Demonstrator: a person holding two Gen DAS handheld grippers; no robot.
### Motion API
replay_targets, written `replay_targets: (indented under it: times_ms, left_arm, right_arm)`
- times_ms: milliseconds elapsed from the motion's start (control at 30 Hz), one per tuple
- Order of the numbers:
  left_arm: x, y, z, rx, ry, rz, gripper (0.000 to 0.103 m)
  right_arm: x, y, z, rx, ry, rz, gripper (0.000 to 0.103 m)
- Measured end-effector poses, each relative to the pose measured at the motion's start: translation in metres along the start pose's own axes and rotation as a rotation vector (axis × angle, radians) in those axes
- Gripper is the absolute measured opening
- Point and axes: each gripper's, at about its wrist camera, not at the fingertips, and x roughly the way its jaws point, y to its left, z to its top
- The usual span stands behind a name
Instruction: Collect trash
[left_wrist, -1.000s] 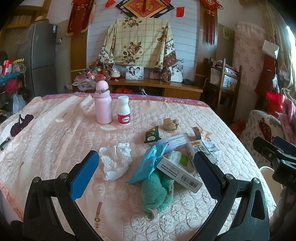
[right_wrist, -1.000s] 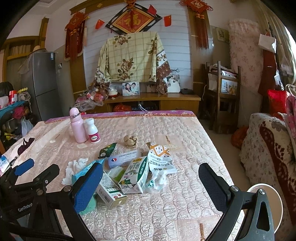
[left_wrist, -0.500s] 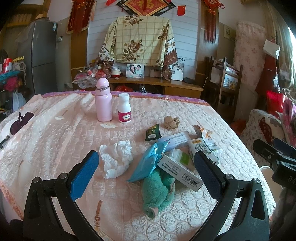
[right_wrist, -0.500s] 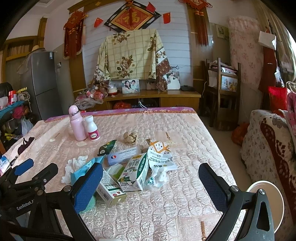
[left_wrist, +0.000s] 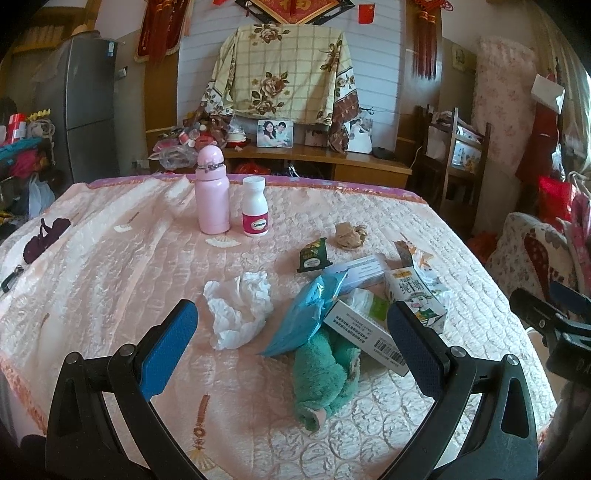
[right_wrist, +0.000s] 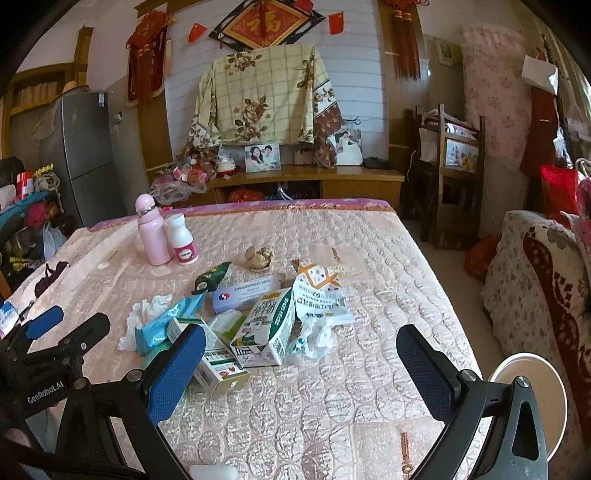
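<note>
Trash lies on a pink quilted table (left_wrist: 110, 266): a crumpled white tissue (left_wrist: 238, 308), a blue wrapper (left_wrist: 308, 315), a white barcode box (left_wrist: 365, 332), a milk carton (left_wrist: 415, 295), a dark snack packet (left_wrist: 314, 255) and a brown paper ball (left_wrist: 349, 236). The right wrist view shows the same pile with the milk carton (right_wrist: 267, 328), a white pouch (right_wrist: 321, 295) and clear plastic wrap (right_wrist: 312, 338). My left gripper (left_wrist: 291, 350) is open and empty, just short of the pile. My right gripper (right_wrist: 301, 373) is open and empty, above the table's near right side.
A pink bottle (left_wrist: 212, 190) and a white pill bottle (left_wrist: 255, 212) stand at the back. A green plush toy (left_wrist: 325, 376) lies under the boxes. A white bin (right_wrist: 532, 398) stands on the floor to the right, by a sofa (right_wrist: 546, 280).
Both grippers have edged slightly forward toward the pile. Both stay open and nothing on the table has moved.
</note>
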Motion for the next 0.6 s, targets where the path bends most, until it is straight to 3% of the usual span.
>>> replay_targets:
  times_ms: [600]
  left_arm:
    - [0.006,0.028,-0.004,0.013,0.061,0.014,0.102]
  right_arm:
    - [0.023,-0.005,-0.010,-0.037,0.118,0.014,0.103]
